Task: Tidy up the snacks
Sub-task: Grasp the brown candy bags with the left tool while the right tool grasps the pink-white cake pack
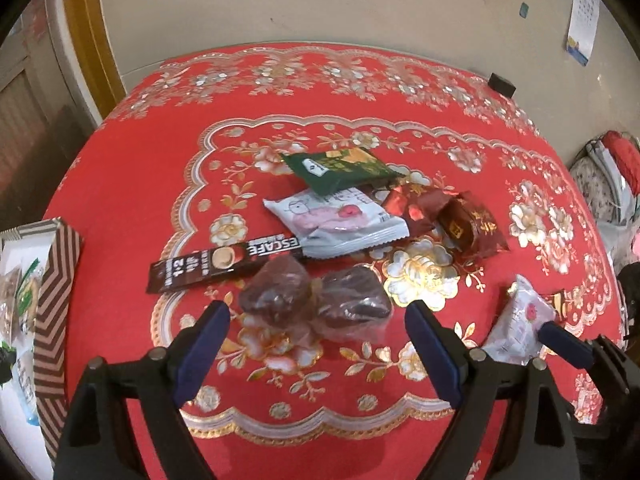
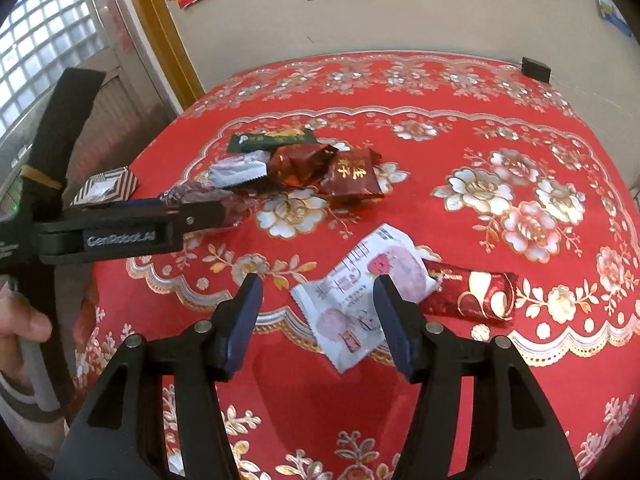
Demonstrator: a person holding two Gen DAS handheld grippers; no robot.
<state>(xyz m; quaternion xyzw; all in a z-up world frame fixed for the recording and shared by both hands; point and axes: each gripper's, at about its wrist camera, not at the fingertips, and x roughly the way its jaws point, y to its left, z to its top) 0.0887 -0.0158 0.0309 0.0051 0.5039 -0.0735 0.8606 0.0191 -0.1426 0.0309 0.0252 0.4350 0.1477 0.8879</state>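
Snacks lie on a red flowered tablecloth [image 1: 132, 184]. My left gripper [image 1: 318, 316] is open, its fingers on either side of two clear-wrapped brown sweets [image 1: 312, 300]. Beyond lie a dark coffee stick [image 1: 224, 262], a white-pink packet [image 1: 340, 220], a green packet [image 1: 340, 168] and red-brown wrapped sweets [image 1: 452, 220]. My right gripper [image 2: 318, 308] is open over a second white-pink packet [image 2: 356, 292], with a red foil candy [image 2: 472, 292] to its right. The left gripper [image 2: 132, 228] shows in the right wrist view. The right gripper's finger [image 1: 560, 336] shows in the left wrist view.
A striped box [image 1: 52, 320] holding packets stands at the table's left edge; it also shows in the right wrist view [image 2: 108, 190]. A small black block [image 1: 502, 84] sits at the far right edge by the wall. Bags [image 1: 608, 176] lie beyond the right side.
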